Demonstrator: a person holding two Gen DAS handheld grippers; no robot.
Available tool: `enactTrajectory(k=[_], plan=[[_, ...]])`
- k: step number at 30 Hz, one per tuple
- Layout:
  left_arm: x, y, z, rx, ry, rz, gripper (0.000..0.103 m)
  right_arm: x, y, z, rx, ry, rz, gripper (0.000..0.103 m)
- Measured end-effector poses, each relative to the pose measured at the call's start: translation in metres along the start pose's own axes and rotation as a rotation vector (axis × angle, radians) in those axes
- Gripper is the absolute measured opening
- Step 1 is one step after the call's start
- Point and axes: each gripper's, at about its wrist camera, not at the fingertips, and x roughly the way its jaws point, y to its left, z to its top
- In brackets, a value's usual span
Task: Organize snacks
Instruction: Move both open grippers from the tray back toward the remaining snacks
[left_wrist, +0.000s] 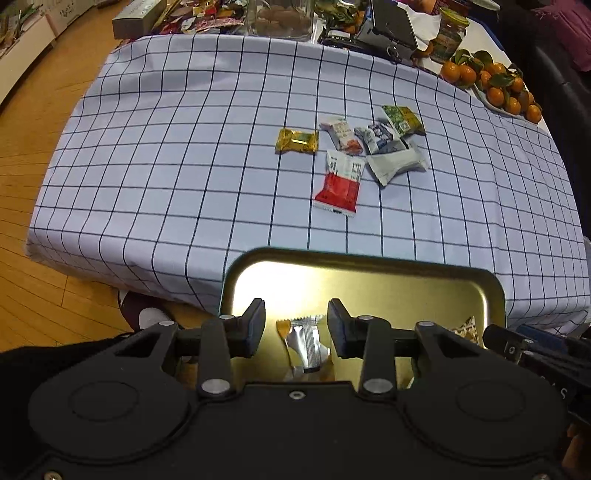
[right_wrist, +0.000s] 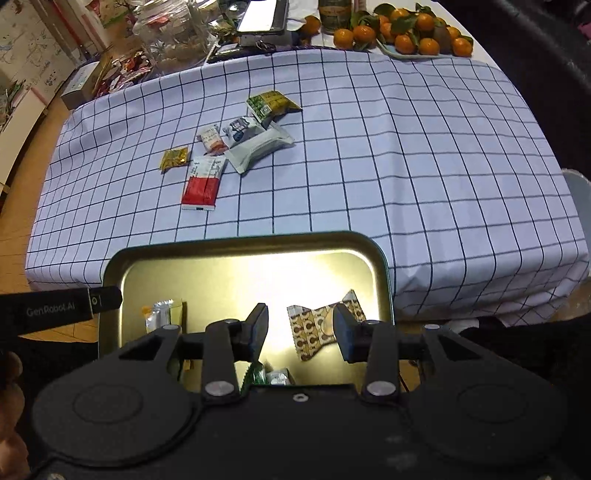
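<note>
A gold metal tray (left_wrist: 369, 260) (right_wrist: 243, 242) sits at the near edge of the checked tablecloth. My left gripper (left_wrist: 296, 325) is open over the tray, above a silver-orange packet (left_wrist: 308, 341). My right gripper (right_wrist: 300, 326) is open over the tray, beside a brown patterned packet (right_wrist: 317, 326). A silver packet (right_wrist: 160, 314) and a green one (right_wrist: 258, 374) also lie in the tray. On the cloth lie a red-white packet (left_wrist: 340, 182) (right_wrist: 202, 182), a gold packet (left_wrist: 296, 141) (right_wrist: 174, 158), a grey-white packet (left_wrist: 397, 164) (right_wrist: 258, 146), a dark packet (left_wrist: 377, 136) and a green packet (left_wrist: 402, 120) (right_wrist: 269, 103).
Tangerines (left_wrist: 491, 83) (right_wrist: 402, 33) lie at the back right. A glass jar (left_wrist: 280, 18) (right_wrist: 173, 37), boxes and loose wrappers (left_wrist: 192, 18) crowd the back edge. The wooden floor (left_wrist: 44, 147) lies to the left. The other gripper's body (right_wrist: 55, 306) shows at the left.
</note>
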Motion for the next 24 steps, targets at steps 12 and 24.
enactTrajectory(k=[12,24], plan=[[0.03,0.005,0.072,-0.014,-0.042,0.02,0.046,0.033,0.0,0.085,0.076,0.028,0.012,0.048],[0.083,0.013,0.146,-0.038,0.011,0.034,0.046,0.1,0.013,0.179,0.065,0.081,-0.042,0.048]])
